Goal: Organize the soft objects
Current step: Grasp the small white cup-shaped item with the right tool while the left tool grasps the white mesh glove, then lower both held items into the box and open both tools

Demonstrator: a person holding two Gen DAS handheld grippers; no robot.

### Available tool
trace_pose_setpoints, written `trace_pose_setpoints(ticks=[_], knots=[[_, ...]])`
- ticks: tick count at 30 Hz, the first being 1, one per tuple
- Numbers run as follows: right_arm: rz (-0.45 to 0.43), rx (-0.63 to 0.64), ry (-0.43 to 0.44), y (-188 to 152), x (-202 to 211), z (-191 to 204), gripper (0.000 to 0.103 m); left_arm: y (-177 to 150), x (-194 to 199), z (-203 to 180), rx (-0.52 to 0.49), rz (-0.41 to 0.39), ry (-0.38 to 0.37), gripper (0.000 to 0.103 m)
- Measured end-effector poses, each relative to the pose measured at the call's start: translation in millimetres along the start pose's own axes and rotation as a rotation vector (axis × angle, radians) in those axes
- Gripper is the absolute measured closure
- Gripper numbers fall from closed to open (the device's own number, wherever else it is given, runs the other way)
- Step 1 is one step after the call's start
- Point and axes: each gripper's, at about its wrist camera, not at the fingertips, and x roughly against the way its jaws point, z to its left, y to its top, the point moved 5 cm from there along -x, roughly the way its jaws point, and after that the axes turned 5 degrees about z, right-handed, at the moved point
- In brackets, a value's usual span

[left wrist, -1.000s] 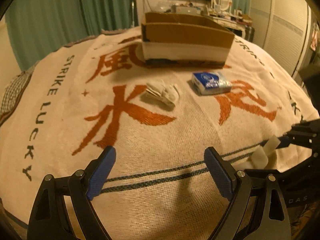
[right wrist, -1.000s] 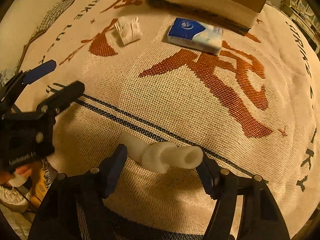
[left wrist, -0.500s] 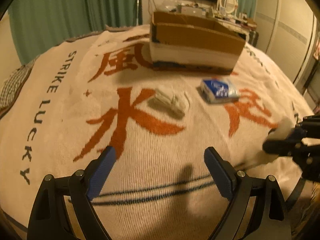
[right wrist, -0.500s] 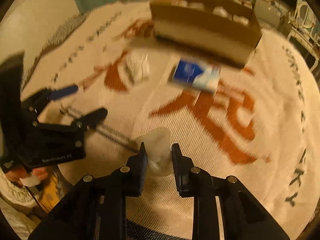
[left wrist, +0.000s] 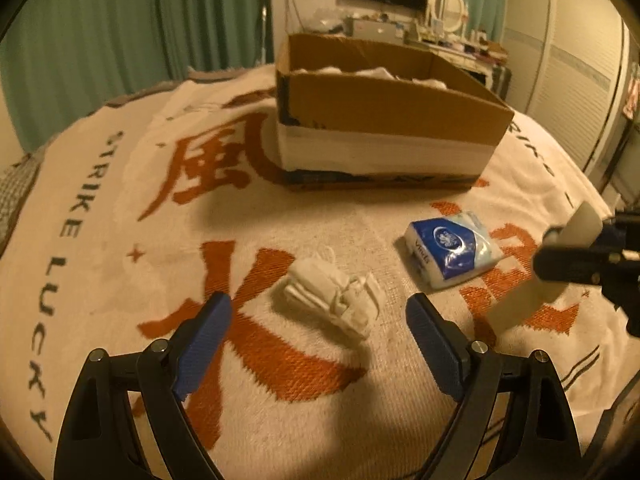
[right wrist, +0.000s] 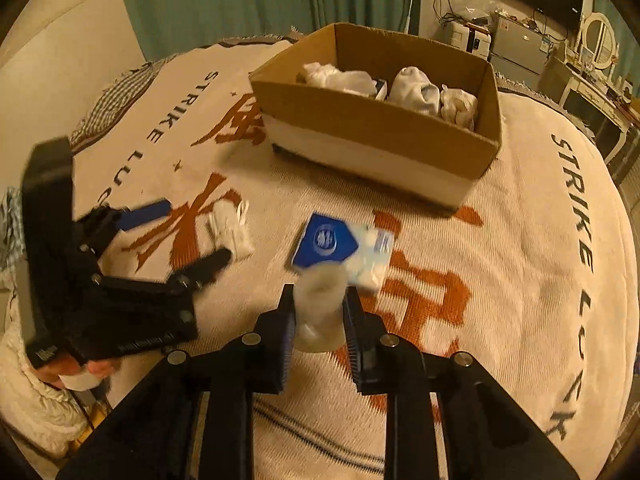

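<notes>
My right gripper is shut on a white foam tube and holds it above the blanket; the gripper and the tube also show at the right of the left wrist view. My left gripper is open and empty, just short of a folded white cloth bundle, which also shows in the right wrist view. A blue tissue pack lies to the right of the bundle. A cardboard box stands beyond, holding several white soft items.
A cream blanket with orange characters and "STRIKE LUCKY" lettering covers the bed. Green curtains hang behind. A dresser with a mirror and a wardrobe stand at the back right.
My right gripper closed on the white foam tube and lifted it off the blanket toward the box. My left gripper moved forward to the cloth bundle, still open.
</notes>
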Motion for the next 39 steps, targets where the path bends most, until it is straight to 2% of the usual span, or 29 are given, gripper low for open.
trace_pose_setpoints(ticks=[7, 8, 9, 13, 14, 18, 24, 28, 32, 35, 39], knots=[[-0.023, -0.007, 0.008, 19.8, -8.1, -12.7, 0.081, 8.7, -22.1, -7.0, -0.049, 0.017, 0.0, 0.014], [-0.026, -0.017, 0.011, 21.3, -8.5, -15.5, 0.081, 8.2, -24.2, -8.2, -0.055, 0.021, -0.003, 0.018], [-0.025, -0.022, 0.014, 22.1, -9.1, -17.6, 0.081, 7.3, -26.5, -9.9, -0.065, 0.025, -0.009, 0.026], [-0.021, -0.031, 0.013, 20.9, -10.8, -21.5, 0.081, -0.7, -34.7, -13.2, -0.083, 0.045, -0.016, 0.037], [-0.024, -0.03, 0.008, 20.5, -10.5, -22.2, 0.081, -1.3, -32.7, -14.0, -0.084, 0.039, -0.026, 0.044], [-0.036, -0.044, 0.002, 18.1, -6.8, -26.0, 0.081, -7.0, -21.9, -16.3, -0.087, 0.023, -0.04, 0.047], [-0.096, -0.059, 0.007, 16.4, 15.9, -24.5, 0.081, -12.0, 7.2, -22.7, -0.084, -0.008, -0.044, 0.048], [-0.16, -0.072, 0.012, 16.5, 41.7, -23.7, 0.081, -3.2, 42.7, -28.8, -0.075, -0.056, -0.066, 0.048], [-0.235, -0.084, 0.026, 23.4, 74.2, -22.6, 0.081, 17.6, 80.7, -35.6, -0.082, -0.125, -0.067, 0.048], [-0.305, -0.079, 0.021, 36.6, 104.3, -22.4, 0.08, 37.9, 102.4, -39.1, -0.075, -0.167, -0.098, 0.048], [-0.385, -0.065, 0.022, 60.9, 137.9, -23.1, 0.08, 72.6, 124.5, -43.2, -0.075, -0.234, -0.094, 0.048]])
